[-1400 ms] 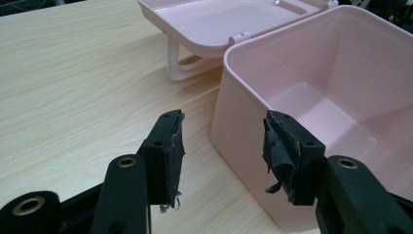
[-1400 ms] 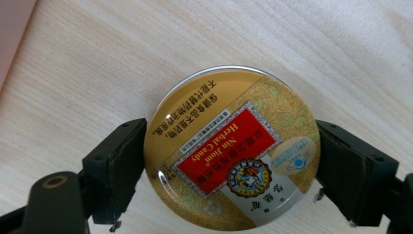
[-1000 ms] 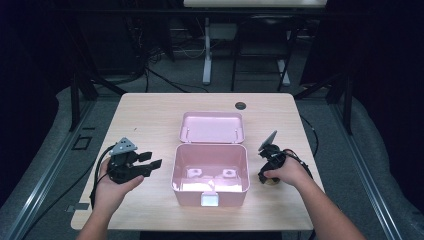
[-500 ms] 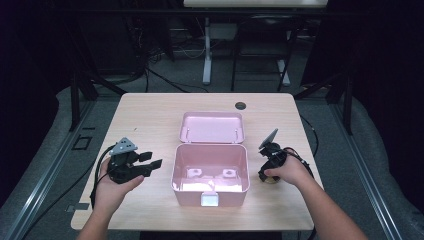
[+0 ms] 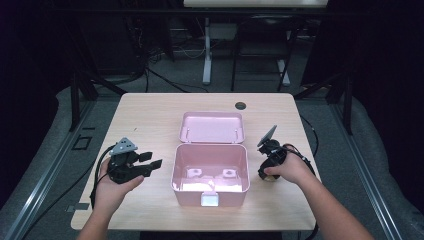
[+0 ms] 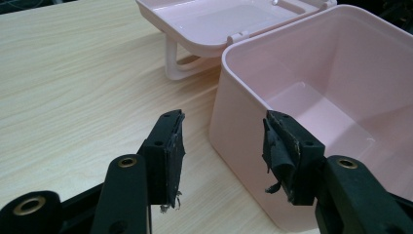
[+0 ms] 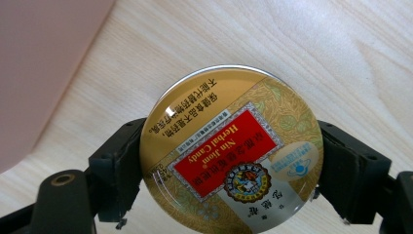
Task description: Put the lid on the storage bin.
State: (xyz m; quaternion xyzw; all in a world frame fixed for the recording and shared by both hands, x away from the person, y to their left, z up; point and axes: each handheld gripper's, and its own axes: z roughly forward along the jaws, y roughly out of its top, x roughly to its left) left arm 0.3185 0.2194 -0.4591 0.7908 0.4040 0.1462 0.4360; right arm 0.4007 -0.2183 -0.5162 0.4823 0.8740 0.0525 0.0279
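My right hand-held gripper (image 7: 229,180) clamps the candy tin (image 7: 231,151) beside the pink box (image 5: 210,172); my left hand-held gripper (image 6: 221,146) gapes empty.

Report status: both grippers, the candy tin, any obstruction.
Left gripper open, beside pink box. Right gripper shut on round herbal candy tin, low over table right of box. Box lid open, path unobstructed.

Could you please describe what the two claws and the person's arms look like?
Both are black. The left claw has two flat jaws with frayed black pads, brass-coloured rivets, a grey three-cornered plate on top and a black cable. The right claw has the same blocky black jaws, a brass rivet and a trailing cable. The forearms are bare; no sleeves show.
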